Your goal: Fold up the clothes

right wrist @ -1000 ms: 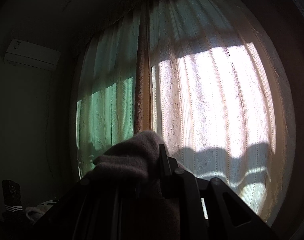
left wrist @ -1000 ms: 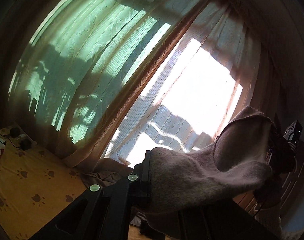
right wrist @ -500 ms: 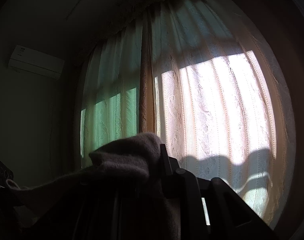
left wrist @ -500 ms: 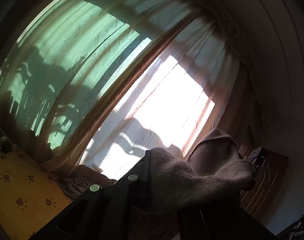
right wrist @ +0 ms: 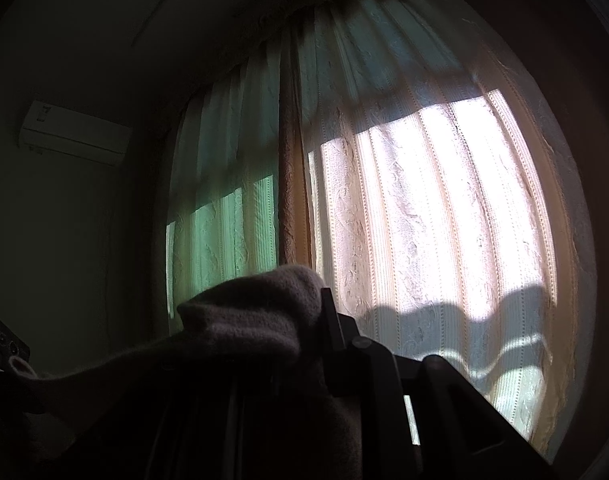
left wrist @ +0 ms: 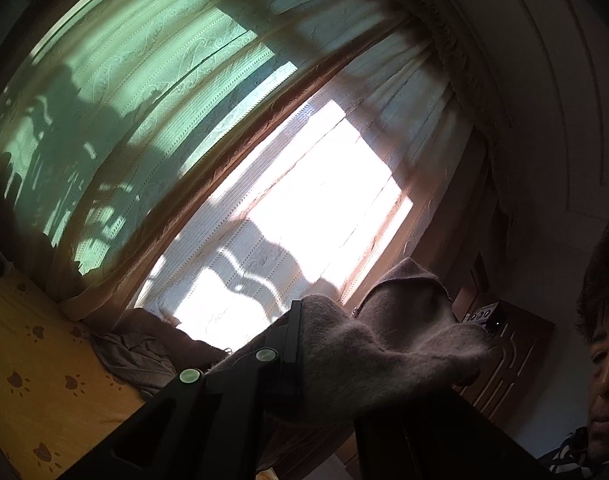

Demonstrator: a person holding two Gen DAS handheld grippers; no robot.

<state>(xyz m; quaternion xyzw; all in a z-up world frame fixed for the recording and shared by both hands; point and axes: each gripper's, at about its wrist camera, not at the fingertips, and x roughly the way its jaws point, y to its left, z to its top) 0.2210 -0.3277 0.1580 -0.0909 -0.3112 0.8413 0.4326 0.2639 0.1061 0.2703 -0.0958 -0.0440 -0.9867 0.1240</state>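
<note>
A fuzzy taupe knitted garment is held up in the air in front of a sunlit curtain. My left gripper is shut on one edge of it, and the cloth bulges over and hides the right finger. From there the garment stretches right to the other gripper's body. In the right wrist view the same garment is bunched over my right gripper, which is shut on it. The cloth runs left toward the left gripper's body. Most of the garment hangs below both views.
A yellow bed sheet with paw prints lies lower left, with a crumpled brown cloth at the curtain's foot. Curtains fill the back. An air conditioner hangs on the left wall. A person's head is at the right, beside a wooden door.
Both grippers have risen and tilted upward with the garment held between them. In the left wrist view the bed sank lower and the person's head came into view at the right.
</note>
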